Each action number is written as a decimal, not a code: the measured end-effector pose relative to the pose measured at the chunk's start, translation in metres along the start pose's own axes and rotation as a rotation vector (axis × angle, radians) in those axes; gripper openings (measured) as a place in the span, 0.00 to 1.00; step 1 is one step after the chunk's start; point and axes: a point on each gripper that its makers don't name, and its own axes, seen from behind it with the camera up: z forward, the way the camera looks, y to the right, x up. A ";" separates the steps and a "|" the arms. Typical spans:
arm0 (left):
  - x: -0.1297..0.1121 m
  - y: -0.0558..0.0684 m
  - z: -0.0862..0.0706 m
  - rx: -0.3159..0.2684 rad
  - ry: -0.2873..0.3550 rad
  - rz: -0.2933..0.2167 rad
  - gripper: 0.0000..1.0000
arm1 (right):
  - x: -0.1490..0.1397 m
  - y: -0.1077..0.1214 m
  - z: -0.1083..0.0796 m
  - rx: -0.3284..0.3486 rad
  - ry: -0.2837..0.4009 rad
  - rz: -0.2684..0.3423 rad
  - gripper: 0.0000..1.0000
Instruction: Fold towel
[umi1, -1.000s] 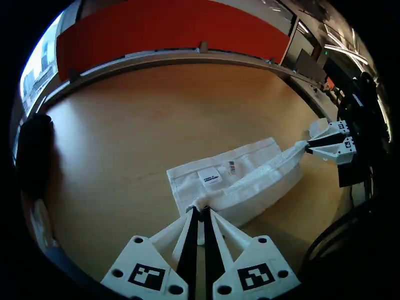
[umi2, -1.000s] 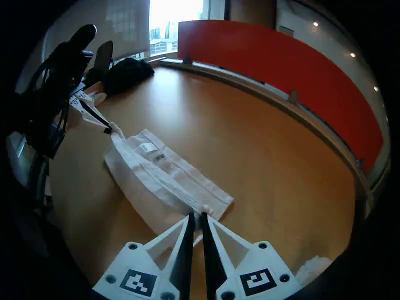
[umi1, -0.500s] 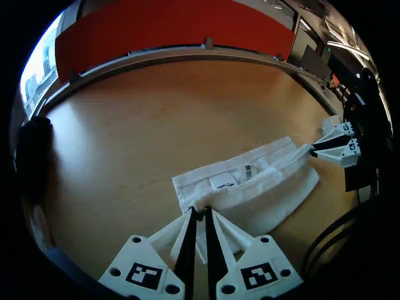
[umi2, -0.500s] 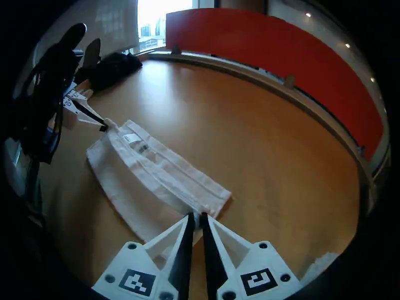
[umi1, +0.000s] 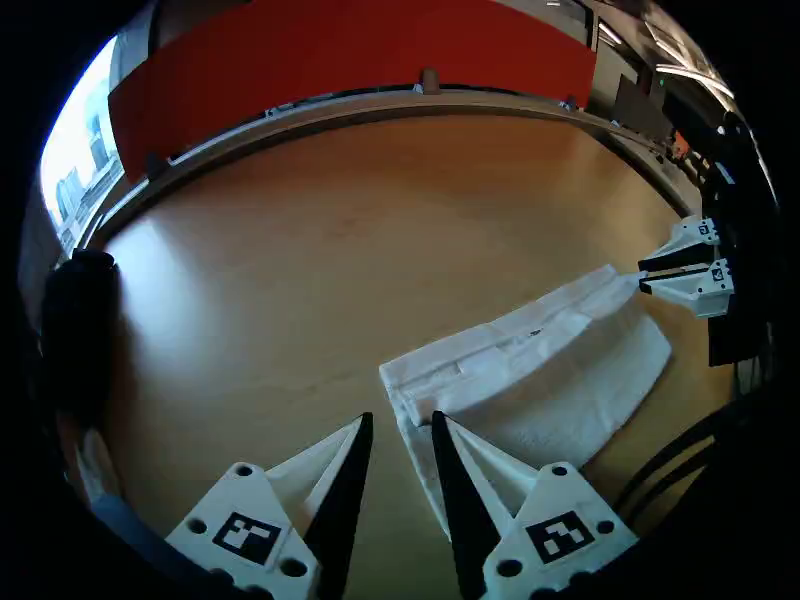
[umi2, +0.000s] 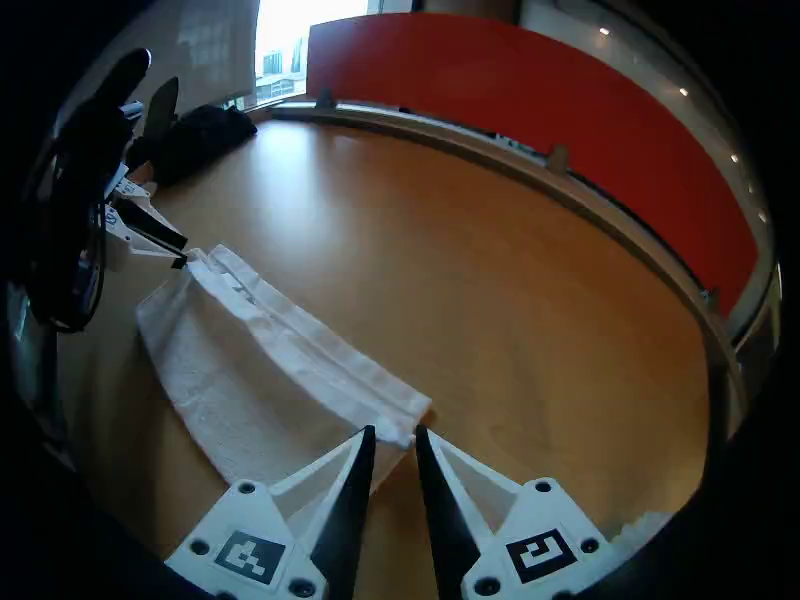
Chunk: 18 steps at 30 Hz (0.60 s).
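A white towel (umi1: 540, 375) lies folded in a long strip on the wooden table (umi1: 300, 250). In the left gripper view its near corner rests just ahead of my left gripper (umi1: 400, 428), whose jaws stand apart with nothing pressed between them. At the far end of the strip the right gripper (umi1: 645, 281) sits by the other corner. The right gripper view has the towel (umi2: 260, 350) running away to the left. My right gripper (umi2: 393, 437) is open around its near corner, and the left gripper (umi2: 180, 258) is at the far corner.
A red partition (umi1: 350, 50) stands behind the table's raised back rim (umi2: 560, 190). A black bag (umi2: 200, 140) lies on the table near the window, also visible as a dark bag (umi1: 75, 320). The person's dark clothes and cables are close behind each gripper.
Both grippers lowered the towel's upper layer onto the table and opened, letting go of the corners. The label that showed before is now covered.
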 end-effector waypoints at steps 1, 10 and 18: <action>0.000 -0.002 0.001 0.006 0.000 0.003 0.48 | 0.001 0.001 0.001 -0.004 0.002 -0.002 0.34; 0.010 -0.010 -0.001 0.035 0.020 0.006 0.74 | 0.011 0.007 0.001 -0.024 0.023 -0.006 0.70; 0.009 -0.007 -0.011 0.022 0.030 -0.014 0.95 | 0.014 0.007 -0.010 -0.039 0.050 0.001 0.98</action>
